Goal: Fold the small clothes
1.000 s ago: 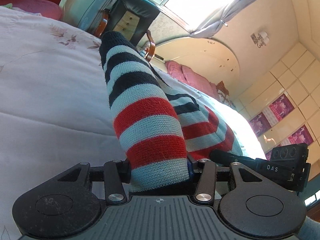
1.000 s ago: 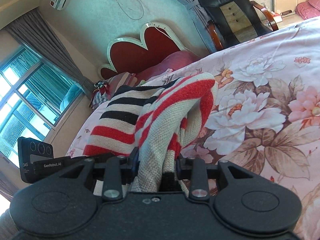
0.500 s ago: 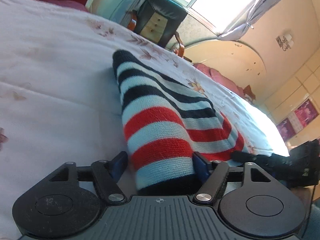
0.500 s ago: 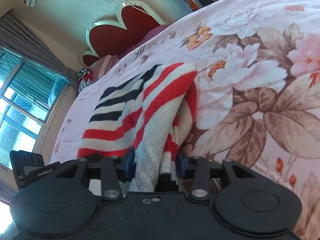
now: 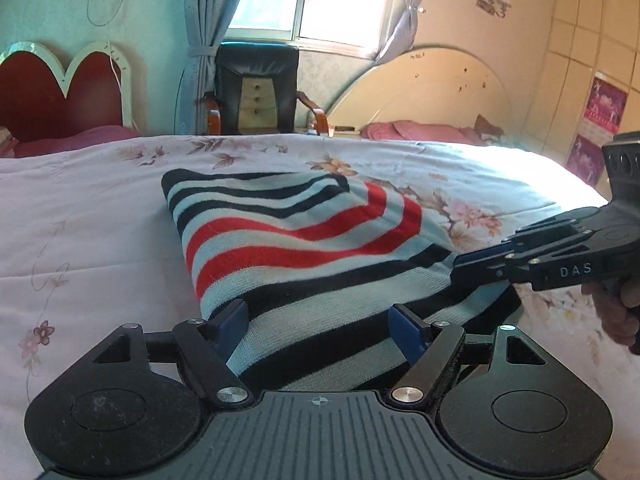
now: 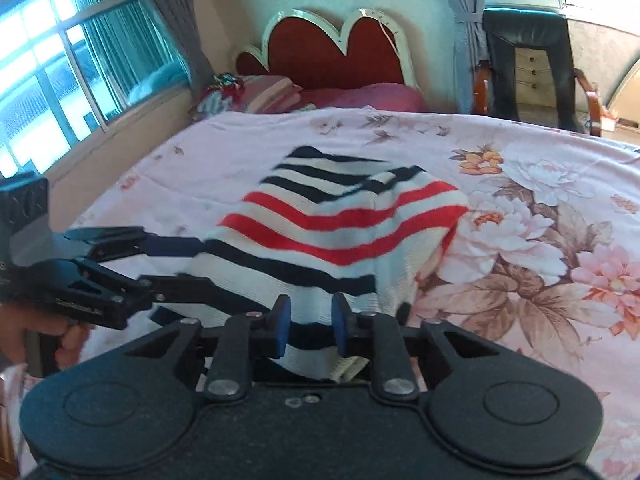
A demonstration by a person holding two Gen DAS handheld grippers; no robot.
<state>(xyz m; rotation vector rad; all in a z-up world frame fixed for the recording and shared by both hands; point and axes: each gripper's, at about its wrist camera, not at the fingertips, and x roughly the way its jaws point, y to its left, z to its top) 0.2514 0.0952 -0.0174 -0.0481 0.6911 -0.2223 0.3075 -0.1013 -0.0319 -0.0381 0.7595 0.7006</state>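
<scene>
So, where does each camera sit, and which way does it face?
Left wrist: on the left gripper, facing the striped garment, armchair and window; the right gripper and hand enter at right.
Right wrist: on the right gripper, closing on the garment's hem, facing the heart-shaped headboard; the left gripper enters at left.
Shared: garment, floral bedspread, armchair.

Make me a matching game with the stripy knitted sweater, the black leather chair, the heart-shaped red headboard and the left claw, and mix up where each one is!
Things:
1. striped knitted sweater
2. black leather armchair
3. heart-shaped red headboard
4. left claw

Places or states:
A. under the window
B. jaws wide apart over the sweater's near edge
C. lying on the floral pink bedspread
D. against the green wall

Pairs: 1-C, 2-A, 3-D, 4-B
</scene>
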